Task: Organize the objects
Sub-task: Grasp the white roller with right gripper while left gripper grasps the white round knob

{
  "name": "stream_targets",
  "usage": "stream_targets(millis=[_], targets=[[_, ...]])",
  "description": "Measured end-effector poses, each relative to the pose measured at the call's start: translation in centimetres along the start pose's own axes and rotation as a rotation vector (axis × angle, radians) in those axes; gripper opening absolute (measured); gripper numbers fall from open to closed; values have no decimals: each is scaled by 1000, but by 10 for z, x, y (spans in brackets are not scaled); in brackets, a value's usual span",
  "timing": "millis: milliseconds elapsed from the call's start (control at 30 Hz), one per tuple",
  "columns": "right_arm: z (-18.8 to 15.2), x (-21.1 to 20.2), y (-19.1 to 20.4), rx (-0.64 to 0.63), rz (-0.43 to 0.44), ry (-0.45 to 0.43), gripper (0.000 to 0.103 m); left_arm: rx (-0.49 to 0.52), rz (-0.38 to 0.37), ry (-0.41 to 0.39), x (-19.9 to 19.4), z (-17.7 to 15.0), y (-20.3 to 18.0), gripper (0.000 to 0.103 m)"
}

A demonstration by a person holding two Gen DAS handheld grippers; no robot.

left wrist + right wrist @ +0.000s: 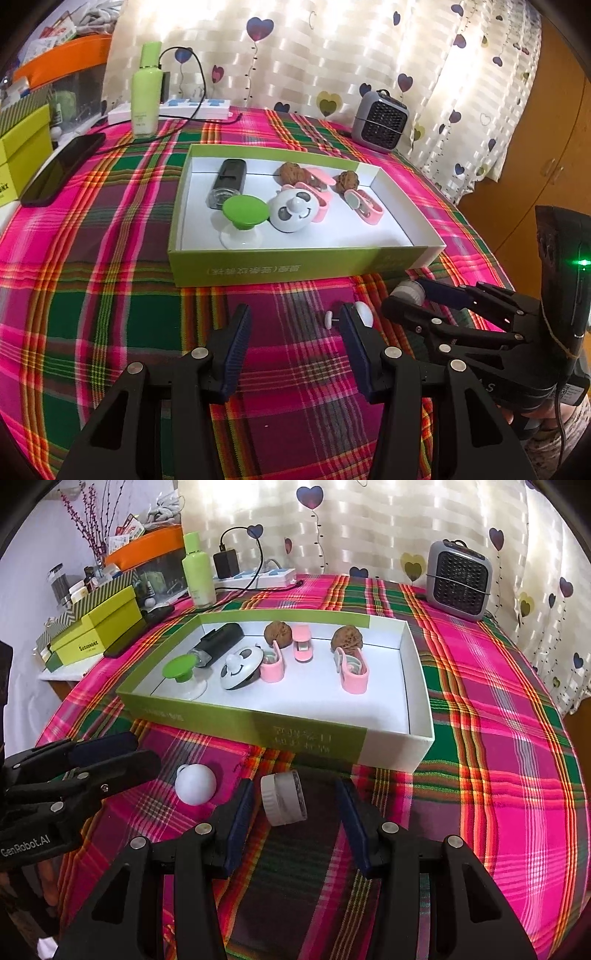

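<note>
A green-and-white box lid [295, 264] [236, 725] lies on the plaid cloth. It holds a black cylinder [229, 181], a green-topped knob [244, 210], a panda-face disc [293, 212], two walnuts [291, 172] and pink clips [365, 208]. A small white jar [282, 797] lies on its side between my open right gripper's [295, 819] fingers, untouched. A white ball-shaped piece [195, 784] [364, 314] lies by my open, empty left gripper [295, 332].
A grey mini heater [380, 120] [460, 581] stands at the back right. A green bottle [147, 88], a power strip [195, 107] and a black phone [62, 168] sit at the back left, next to green boxes [99, 631]. Heart-print curtain behind.
</note>
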State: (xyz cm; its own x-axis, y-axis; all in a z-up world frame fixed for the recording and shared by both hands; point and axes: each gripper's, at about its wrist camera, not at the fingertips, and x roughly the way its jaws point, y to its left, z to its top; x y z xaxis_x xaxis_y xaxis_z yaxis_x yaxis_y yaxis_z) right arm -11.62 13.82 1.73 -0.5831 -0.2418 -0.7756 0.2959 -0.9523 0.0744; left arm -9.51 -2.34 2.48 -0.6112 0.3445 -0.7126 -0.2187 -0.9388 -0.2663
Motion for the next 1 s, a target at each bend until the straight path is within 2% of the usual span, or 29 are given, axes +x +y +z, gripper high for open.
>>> stream_targets(millis=[100, 200, 400, 700, 1000], targets=[[0, 0, -1, 0, 5, -1, 47, 0, -9, 7, 2, 0, -1, 48], [0, 0, -2, -2, -8, 0, 40, -2, -14, 12, 3, 0, -3, 48], [-1, -1, -3, -13, -10, 0, 20, 5, -48, 19, 4, -1, -9, 48], [-4, -4, -5, -19, -8, 0, 20, 34, -58, 43, 14, 0, -21, 48], [-5, -5, -8, -5, -6, -1, 20, 50, -32, 52, 20, 1, -26, 48]])
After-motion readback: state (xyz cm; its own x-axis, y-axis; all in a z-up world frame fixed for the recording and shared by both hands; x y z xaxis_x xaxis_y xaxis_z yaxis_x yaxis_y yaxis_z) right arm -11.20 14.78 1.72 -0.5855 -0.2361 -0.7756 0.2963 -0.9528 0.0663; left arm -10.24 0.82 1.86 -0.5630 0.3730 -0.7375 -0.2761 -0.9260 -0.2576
